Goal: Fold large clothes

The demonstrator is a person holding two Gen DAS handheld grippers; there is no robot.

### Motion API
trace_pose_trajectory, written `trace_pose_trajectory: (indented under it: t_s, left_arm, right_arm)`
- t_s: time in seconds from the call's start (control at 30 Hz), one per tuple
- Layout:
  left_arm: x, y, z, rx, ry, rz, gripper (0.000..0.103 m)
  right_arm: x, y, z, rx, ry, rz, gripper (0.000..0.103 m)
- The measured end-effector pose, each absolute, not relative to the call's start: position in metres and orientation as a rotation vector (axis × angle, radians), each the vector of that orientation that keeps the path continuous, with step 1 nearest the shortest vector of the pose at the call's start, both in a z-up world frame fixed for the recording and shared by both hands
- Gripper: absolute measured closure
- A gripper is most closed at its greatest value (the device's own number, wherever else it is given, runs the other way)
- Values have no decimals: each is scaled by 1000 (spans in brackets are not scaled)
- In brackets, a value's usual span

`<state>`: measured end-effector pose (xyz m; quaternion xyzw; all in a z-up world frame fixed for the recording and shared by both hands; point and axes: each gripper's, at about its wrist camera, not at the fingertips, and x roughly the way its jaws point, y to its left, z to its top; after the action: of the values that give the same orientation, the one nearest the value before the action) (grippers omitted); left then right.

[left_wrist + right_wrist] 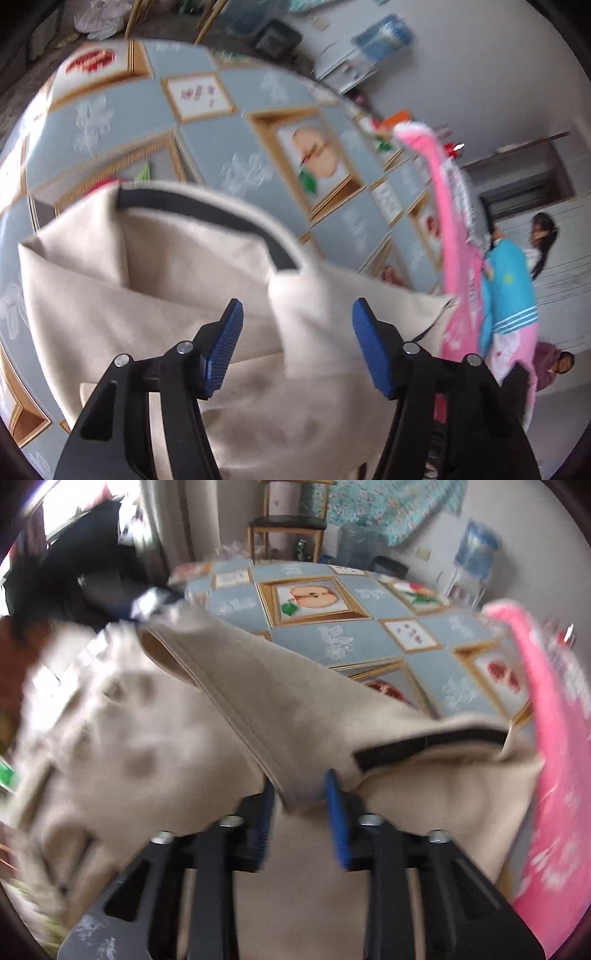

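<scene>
A large beige garment [155, 280] with a black collar band [221, 218] lies partly folded on the table with the patterned cloth [229, 122]. My left gripper [297, 347] is open above the garment, its blue pads apart, holding nothing. In the right wrist view my right gripper [301, 812] is shut on a hemmed edge of the beige garment [258, 709], which rises from between the blue pads. The black collar band [424, 746] shows to the right there. The picture is blurred by motion.
A pink garment [454, 258] and a blue one [511, 291] lie at the table's right side; the pink one [554, 738] also shows in the right wrist view. A wooden chair [288, 524] and a water jug [354, 546] stand beyond the table. Two people [543, 236] are near the wall.
</scene>
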<state>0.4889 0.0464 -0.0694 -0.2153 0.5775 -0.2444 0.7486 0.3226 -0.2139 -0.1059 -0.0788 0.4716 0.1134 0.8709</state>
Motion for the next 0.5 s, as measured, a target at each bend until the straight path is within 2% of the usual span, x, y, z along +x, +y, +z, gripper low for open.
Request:
trace_pose_trajectory:
  t_s: [0.07,0.17,0.23,0.33,0.5]
  left_arm:
    - [481,43,-77,-470,1271,-563,49]
    - [473,46,-78,-467,1255,-599,59]
    - [471,46,-80,-453,1247,-602,74]
    - [471,46,-81,-448,1247,-630,78]
    - [474,48,-89,-439,1313,-671,78]
  right_arm:
    - [316,-236,-90,19,979,319,50]
    - [318,-269,-78,285,983,394,43]
    - [330,-290,-83,461,1014,385,41]
    - [349,-303,-104,671,1100,369,42]
    - [360,-284,-130,722,1225,379,55]
